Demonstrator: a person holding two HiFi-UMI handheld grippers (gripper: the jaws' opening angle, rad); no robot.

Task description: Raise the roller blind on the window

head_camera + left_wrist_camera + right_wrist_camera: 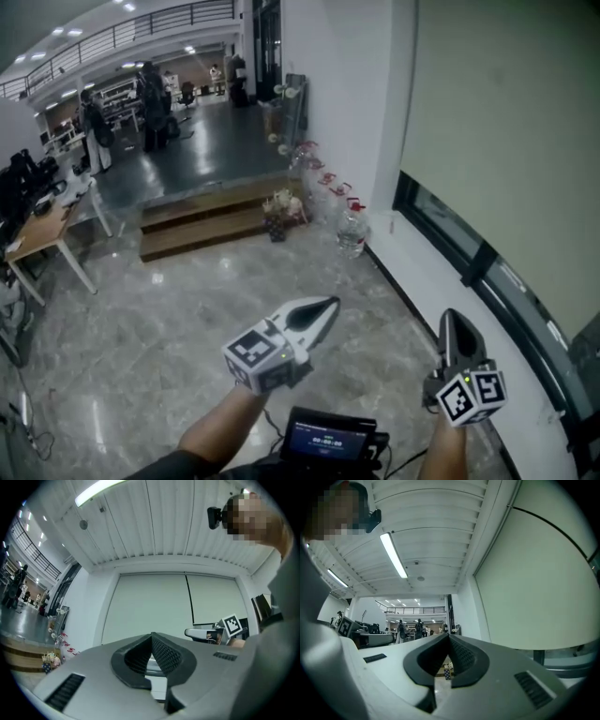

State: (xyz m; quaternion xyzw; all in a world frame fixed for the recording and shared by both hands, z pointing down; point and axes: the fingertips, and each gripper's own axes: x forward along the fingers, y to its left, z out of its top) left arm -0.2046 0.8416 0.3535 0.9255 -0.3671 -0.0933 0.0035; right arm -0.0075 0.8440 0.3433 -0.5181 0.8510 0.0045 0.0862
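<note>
Beside the tall window of an open office hall, we hold the left gripper (330, 304) and the right gripper (451, 320) out in front of us, both tipped slightly upward. Each pair of fingers is pressed together with nothing between them. The pale roller blind (497, 122) hangs lowered on our right and covers most of the window (448, 231), leaving only a dark strip of glass beneath its bottom edge. Neither gripper touches the blind. The right one is the nearer, close to the white ledge (422, 272) under the glass. From the left gripper view, the blind shows as two panels with a thin dark line (190, 599) running down between them. A small screen (326, 439) glows at our waist. Across the polished marble floor (187, 309) lie wooden steps (202, 220), water bottles (352, 234) against the wall, a tabletop (42, 230) at far left and people (150, 94) standing in the distance.
</note>
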